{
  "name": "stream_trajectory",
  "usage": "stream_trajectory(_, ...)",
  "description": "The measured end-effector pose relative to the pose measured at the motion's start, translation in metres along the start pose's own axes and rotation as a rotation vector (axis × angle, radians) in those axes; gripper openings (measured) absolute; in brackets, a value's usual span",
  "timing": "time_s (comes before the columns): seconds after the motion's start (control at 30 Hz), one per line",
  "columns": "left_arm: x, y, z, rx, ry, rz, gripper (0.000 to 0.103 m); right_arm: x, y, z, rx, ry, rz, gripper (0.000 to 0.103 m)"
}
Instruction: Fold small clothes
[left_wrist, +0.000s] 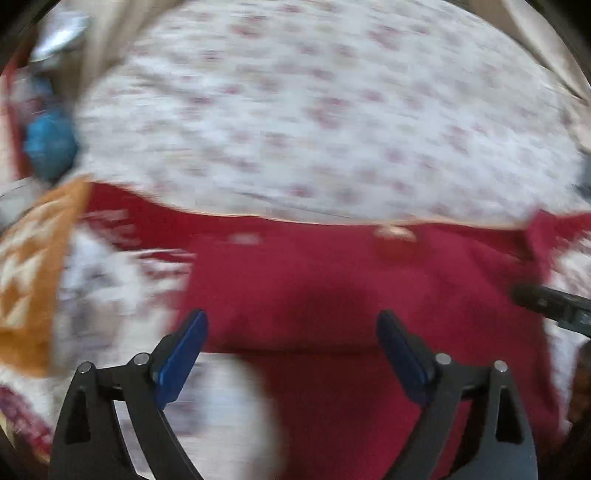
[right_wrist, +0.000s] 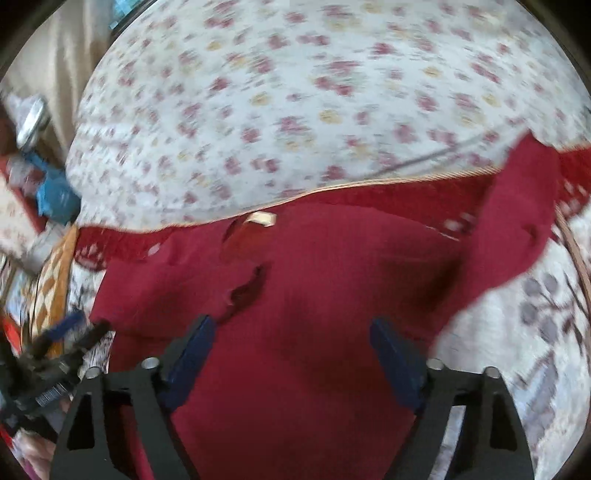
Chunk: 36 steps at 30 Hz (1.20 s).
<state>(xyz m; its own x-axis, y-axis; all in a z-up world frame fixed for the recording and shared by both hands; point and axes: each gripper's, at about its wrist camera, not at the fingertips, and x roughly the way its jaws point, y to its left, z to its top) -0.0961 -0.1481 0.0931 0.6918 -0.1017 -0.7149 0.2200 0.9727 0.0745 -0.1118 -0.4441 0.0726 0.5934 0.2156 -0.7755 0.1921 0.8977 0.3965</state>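
1. Red garment (right_wrist: 314, 295) is lying spread on a patterned cover (right_wrist: 517, 332), its top edge touching the floral sheet (right_wrist: 295, 110).
2. Left gripper (left_wrist: 291, 332) is hovering over the garment, jaws spread, pinching nothing.
3. Right gripper (right_wrist: 295, 336) is hovering over the garment too, jaws spread, empty.
4. Both views are showing motion blur.
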Motion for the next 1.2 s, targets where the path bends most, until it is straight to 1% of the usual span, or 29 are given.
stream_trajectory(0.07, 0.021, 0.029, -0.009, -0.073, 0.03, 0.101, 0.091, 0.021, 0.015, 0.004, -0.044, 0.036, -0.006, 0.081)
stream_trajectory(0.1, 0.034, 0.039, -0.012, -0.105, 0.06, 0.13, 0.091, 0.036, 0.024, 0.006, -0.067, 0.064, -0.003, 0.08)
stream_trajectory(0.13, 0.051, 0.055, -0.018, -0.162, 0.124, 0.153, 0.091, 0.049, 0.029, 0.008, -0.075, 0.086, -0.001, 0.076)
stream_trajectory(0.17, 0.058, 0.064, -0.019, -0.193, 0.157, 0.154, 0.091, 0.06, 0.033, 0.009, -0.074, 0.105, 0.003, 0.073)
stream_trajectory(0.2, 0.065, 0.074, -0.023, -0.236, 0.193, 0.137, 0.091, 0.071, 0.034, 0.01, -0.066, 0.12, 0.006, 0.07)
stream_trajectory(0.23, 0.072, 0.083, -0.023, -0.281, 0.214, 0.113, 0.091, 0.084, 0.036, 0.01, -0.057, 0.127, 0.012, 0.054)
stream_trajectory(0.27, 0.077, 0.089, -0.023, -0.312, 0.226, 0.118, 0.091, 0.095, 0.037, 0.01, -0.05, 0.14, 0.006, 0.04)
stream_trajectory(0.3, 0.08, 0.091, -0.021, -0.321, 0.232, 0.13, 0.091, 0.097, 0.039, 0.01, -0.063, 0.114, -0.018, 0.034)
stream_trajectory(0.33, 0.082, 0.095, -0.02, -0.334, 0.239, 0.144, 0.091, 0.094, 0.041, 0.013, -0.082, 0.084, -0.031, 0.012)
stream_trajectory(0.37, 0.081, 0.097, -0.019, -0.344, 0.24, 0.146, 0.091, 0.087, 0.04, 0.016, -0.083, 0.068, -0.019, 0.009)
stream_trajectory(0.4, 0.08, 0.098, -0.018, -0.352, 0.237, 0.139, 0.091, 0.073, 0.036, 0.021, -0.069, 0.026, 0.002, 0.009)
stream_trajectory(0.43, 0.078, 0.098, -0.017, -0.353, 0.232, 0.13, 0.091, 0.063, 0.034, 0.024, -0.069, -0.005, 0.0, 0.009)
stream_trajectory(0.53, 0.067, 0.097, -0.017, -0.342, 0.205, 0.109, 0.091, 0.016, 0.013, 0.028, -0.083, -0.151, -0.1, 0.009)
stream_trajectory(0.57, 0.064, 0.094, -0.017, -0.335, 0.204, 0.083, 0.091, 0.011, 0.004, 0.027, -0.08, -0.16, -0.125, 0.009)
stream_trajectory(0.63, 0.067, 0.085, -0.017, -0.307, 0.213, 0.049, 0.091, 0.01, -0.021, 0.026, -0.044, -0.137, -0.173, 0.009)
stream_trajectory(0.67, 0.069, 0.081, -0.016, -0.292, 0.217, 0.055, 0.091, 0.014, -0.03, 0.024, -0.035, -0.118, -0.196, 0.009)
stream_trajectory(0.7, 0.071, 0.075, -0.017, -0.267, 0.226, 0.066, 0.091, 0.022, -0.038, 0.022, -0.039, -0.095, -0.246, 0.009)
stream_trajectory(0.77, 0.074, 0.065, -0.017, -0.224, 0.246, 0.055, 0.091, 0.031, -0.046, 0.02, -0.058, -0.088, -0.32, 0.009)
stream_trajectory(0.83, 0.069, 0.058, -0.019, -0.192, 0.246, 0.054, 0.091, 0.035, -0.057, 0.016, -0.063, -0.071, -0.365, 0.009)
stream_trajectory(0.9, 0.066, 0.056, -0.021, -0.171, 0.249, 0.068, 0.091, 0.036, -0.059, 0.014, -0.075, -0.038, -0.403, 0.01)
stream_trajectory(0.93, 0.064, 0.059, -0.022, -0.174, 0.252, 0.068, 0.091, 0.032, -0.058, 0.013, -0.082, -0.028, -0.422, 0.014)
stream_trajectory(0.97, 0.061, 0.062, -0.021, -0.184, 0.253, 0.063, 0.091, 0.027, -0.057, 0.012, -0.084, -0.037, -0.442, 0.021)
stream_trajectory(1.0, 0.058, 0.066, -0.02, -0.2, 0.252, 0.054, 0.091, 0.015, -0.048, 0.012, -0.088, -0.077, -0.465, 0.027)
stream_trajectory(1.03, 0.052, 0.071, -0.019, -0.222, 0.242, 0.045, 0.091, 0.007, -0.043, 0.012, -0.091, -0.107, -0.459, 0.045)
stream_trajectory(1.07, 0.05, 0.074, -0.017, -0.23, 0.232, 0.044, 0.091, -0.003, -0.029, 0.013, -0.103, -0.153, -0.424, 0.064)
stream_trajectory(1.1, 0.043, 0.077, -0.014, -0.24, 0.205, 0.054, 0.091, -0.009, -0.015, 0.016, -0.119, -0.18, -0.38, 0.072)
stream_trajectory(1.13, 0.039, 0.079, -0.011, -0.241, 0.184, 0.066, 0.091, -0.01, 0.002, 0.019, -0.149, -0.191, -0.31, 0.076)
stream_trajectory(1.17, 0.036, 0.08, -0.009, -0.241, 0.165, 0.081, 0.091, -0.005, 0.024, 0.024, -0.189, -0.174, -0.217, 0.076)
stream_trajectory(1.2, 0.034, 0.08, -0.006, -0.238, 0.143, 0.096, 0.091, 0.007, 0.048, 0.028, -0.228, -0.137, -0.115, 0.076)
